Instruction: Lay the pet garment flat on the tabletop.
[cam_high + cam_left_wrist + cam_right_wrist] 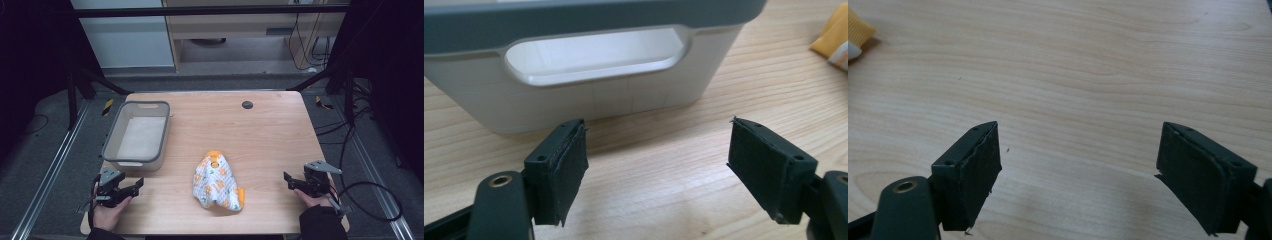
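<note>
Seemingly nothing is done yet: the crumpled cloth (218,181) lies mid-frame outside the bin (111,145), left claw (134,185) and right claw (288,180) both gaping, empty.

1. Left gripper (134,186): black body, grey three-cornered plate on top, black cable trailing near the hand.
2. Right gripper (290,181): same build (cable loops off right).
3. Black frayed pads (569,172), brass-ringed holes.
4. Dark sleeves (320,222).
</note>
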A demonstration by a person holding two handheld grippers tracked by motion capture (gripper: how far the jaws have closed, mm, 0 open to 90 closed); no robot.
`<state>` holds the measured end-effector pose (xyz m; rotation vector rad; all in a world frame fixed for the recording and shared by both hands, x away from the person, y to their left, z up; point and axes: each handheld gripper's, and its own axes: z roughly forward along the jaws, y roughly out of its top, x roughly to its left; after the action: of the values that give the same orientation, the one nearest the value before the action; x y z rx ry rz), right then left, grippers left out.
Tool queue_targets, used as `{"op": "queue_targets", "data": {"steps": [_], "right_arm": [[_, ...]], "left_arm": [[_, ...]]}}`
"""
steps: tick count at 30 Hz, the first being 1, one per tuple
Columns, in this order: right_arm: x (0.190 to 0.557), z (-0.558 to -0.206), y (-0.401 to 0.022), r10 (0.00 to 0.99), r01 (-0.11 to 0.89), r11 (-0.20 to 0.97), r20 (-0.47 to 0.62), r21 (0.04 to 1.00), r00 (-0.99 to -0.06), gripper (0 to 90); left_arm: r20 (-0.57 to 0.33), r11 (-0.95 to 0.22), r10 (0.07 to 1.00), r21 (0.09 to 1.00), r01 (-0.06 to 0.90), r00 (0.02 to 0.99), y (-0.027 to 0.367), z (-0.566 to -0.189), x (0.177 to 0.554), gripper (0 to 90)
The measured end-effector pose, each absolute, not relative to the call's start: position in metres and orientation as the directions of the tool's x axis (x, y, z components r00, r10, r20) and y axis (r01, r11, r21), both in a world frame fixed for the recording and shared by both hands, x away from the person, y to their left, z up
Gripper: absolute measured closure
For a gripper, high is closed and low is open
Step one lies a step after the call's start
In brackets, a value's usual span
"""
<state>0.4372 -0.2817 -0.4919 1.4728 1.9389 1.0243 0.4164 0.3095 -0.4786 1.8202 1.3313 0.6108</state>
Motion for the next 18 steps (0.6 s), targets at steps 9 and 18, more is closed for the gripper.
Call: {"op": "queue_targets", "data": {"steps": [9,18], "right_arm": [[0.429,-0.486,-0.264,0.92,0.552,0.174,0.066,0.815,-0.386,19.2],[0.43,-0.475,-0.257,0.903,0.528,0.192,0.062,0.827,-0.426,21.4]], "left_arm": [[-0.096,-0.143,0.934,0.783,0.605,0.345,0.305,-0.476,0.412,24.4],[-0.092,-0.151,0.926,0.799,0.582,0.366,0.303,-0.466,0.409,25.2]]}}
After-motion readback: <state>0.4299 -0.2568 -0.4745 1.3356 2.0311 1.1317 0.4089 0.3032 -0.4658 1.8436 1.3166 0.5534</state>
